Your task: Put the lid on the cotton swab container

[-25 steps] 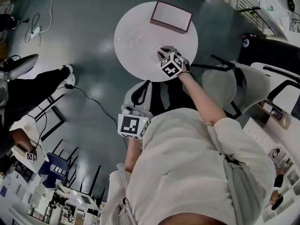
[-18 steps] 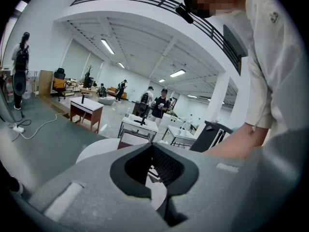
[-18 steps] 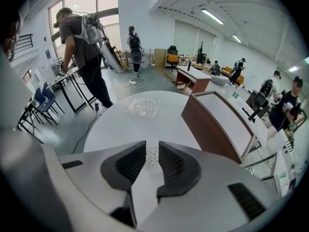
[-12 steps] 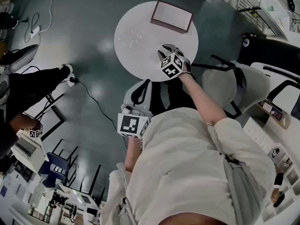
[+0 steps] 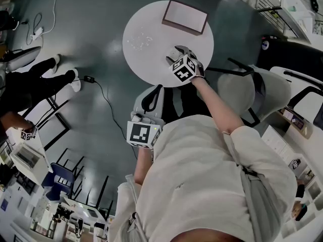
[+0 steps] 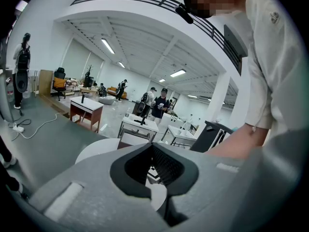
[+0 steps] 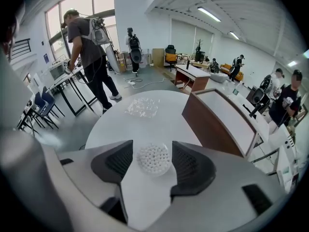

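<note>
The cotton swab container (image 7: 153, 159), a small clear round tub packed with white swab heads, stands uncovered on the round white table (image 7: 120, 129). My right gripper (image 7: 152, 149) straddles it; its jaws are opening and the pads stand off its sides. From above, this gripper (image 5: 176, 54) is over the table's near right part. A clear glinting plastic piece (image 7: 143, 107), apparently the lid, lies farther out on the table (image 5: 139, 40). My left gripper (image 5: 145, 119) hangs off the table by the person's body, shut on nothing (image 6: 153, 146).
A brown box with a white top (image 5: 184, 17) sits at the table's far edge, to the right of the container (image 7: 222, 120). A chair (image 5: 151, 100) stands at the table's near side. A person with a backpack (image 7: 89, 47) walks beyond the table; cables lie on the floor (image 5: 101, 105).
My right gripper's jaws have spread apart around the container. The left gripper has stayed where it was. The person at the left has walked across the floor.
</note>
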The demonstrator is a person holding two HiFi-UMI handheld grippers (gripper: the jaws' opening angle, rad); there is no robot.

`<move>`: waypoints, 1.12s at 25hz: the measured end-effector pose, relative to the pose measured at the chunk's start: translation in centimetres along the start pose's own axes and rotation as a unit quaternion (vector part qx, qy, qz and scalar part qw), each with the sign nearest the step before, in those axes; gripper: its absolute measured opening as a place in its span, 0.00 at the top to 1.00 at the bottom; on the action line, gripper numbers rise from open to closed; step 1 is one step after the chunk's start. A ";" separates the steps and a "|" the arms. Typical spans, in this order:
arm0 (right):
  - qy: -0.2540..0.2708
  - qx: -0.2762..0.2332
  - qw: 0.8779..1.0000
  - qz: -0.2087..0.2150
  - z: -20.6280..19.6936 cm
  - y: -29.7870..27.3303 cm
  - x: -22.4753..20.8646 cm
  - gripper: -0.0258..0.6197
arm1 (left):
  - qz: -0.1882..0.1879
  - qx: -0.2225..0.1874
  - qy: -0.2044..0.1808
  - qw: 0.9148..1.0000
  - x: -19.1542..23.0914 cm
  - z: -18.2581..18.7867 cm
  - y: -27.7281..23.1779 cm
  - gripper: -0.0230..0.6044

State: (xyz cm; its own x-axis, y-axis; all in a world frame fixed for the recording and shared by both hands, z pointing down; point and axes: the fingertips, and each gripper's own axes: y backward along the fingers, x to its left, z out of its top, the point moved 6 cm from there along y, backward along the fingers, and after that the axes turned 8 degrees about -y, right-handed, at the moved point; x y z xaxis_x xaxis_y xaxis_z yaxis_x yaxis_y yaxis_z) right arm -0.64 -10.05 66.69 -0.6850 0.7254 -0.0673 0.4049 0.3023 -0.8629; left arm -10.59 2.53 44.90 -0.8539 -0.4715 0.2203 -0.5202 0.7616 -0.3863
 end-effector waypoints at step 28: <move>-0.052 0.027 0.998 0.029 -0.7 -0.8 -1.6 0.57 | -0.008 0.007 0.003 1.000 0.2 0.0 -1.0 0.96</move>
State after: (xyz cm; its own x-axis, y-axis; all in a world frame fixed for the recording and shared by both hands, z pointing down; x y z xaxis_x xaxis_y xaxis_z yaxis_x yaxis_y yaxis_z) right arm 0.57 -11.00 67.84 -0.7218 0.6717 -0.1668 0.4139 0.2259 -0.8818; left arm -10.25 1.68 45.36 -0.8460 -0.4807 0.2308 -0.5329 0.7482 -0.3951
